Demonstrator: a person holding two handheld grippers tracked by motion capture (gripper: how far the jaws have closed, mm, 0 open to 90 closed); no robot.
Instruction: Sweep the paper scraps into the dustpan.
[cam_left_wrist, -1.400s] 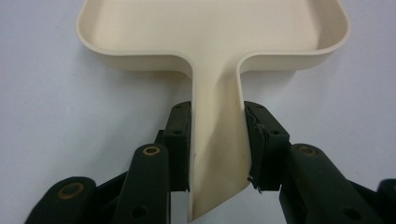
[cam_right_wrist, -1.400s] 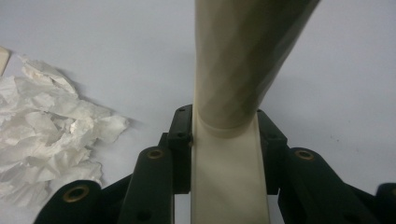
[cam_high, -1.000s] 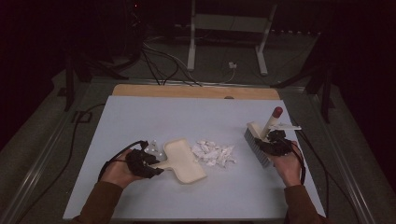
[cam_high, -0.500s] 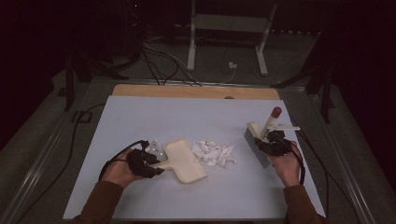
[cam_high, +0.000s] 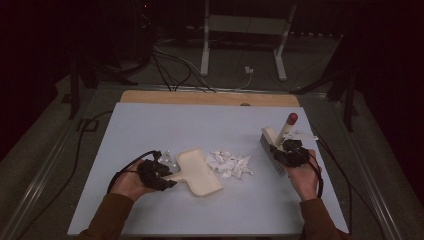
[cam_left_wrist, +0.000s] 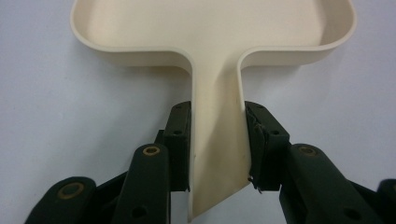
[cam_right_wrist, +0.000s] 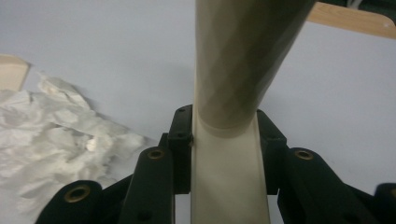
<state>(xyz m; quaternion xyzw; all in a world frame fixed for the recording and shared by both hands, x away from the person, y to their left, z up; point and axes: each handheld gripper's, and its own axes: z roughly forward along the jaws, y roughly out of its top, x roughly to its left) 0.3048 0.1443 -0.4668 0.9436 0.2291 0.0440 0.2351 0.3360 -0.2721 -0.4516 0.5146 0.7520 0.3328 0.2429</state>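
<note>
A cream dustpan (cam_high: 199, 171) lies flat on the pale blue table (cam_high: 200, 125), its mouth toward a small heap of white paper scraps (cam_high: 230, 164). My left gripper (cam_high: 165, 176) is shut on the dustpan's handle (cam_left_wrist: 217, 140), one black pad against each side. To the right of the scraps, my right gripper (cam_high: 286, 149) is shut on the cream handle (cam_right_wrist: 229, 158) of a hand brush (cam_high: 274, 145). The brush stands on its bristles with its red-tipped handle end (cam_high: 292, 118) pointing up and away. The scraps (cam_right_wrist: 51, 140) lie to the left in the right gripper view.
A wooden strip (cam_high: 210, 98) runs along the table's far edge. A small white object (cam_high: 302, 135) lies just behind the brush. Cables (cam_high: 170, 60) and a metal stand (cam_high: 245, 30) sit on the dark floor beyond. Black cables trail from both grippers.
</note>
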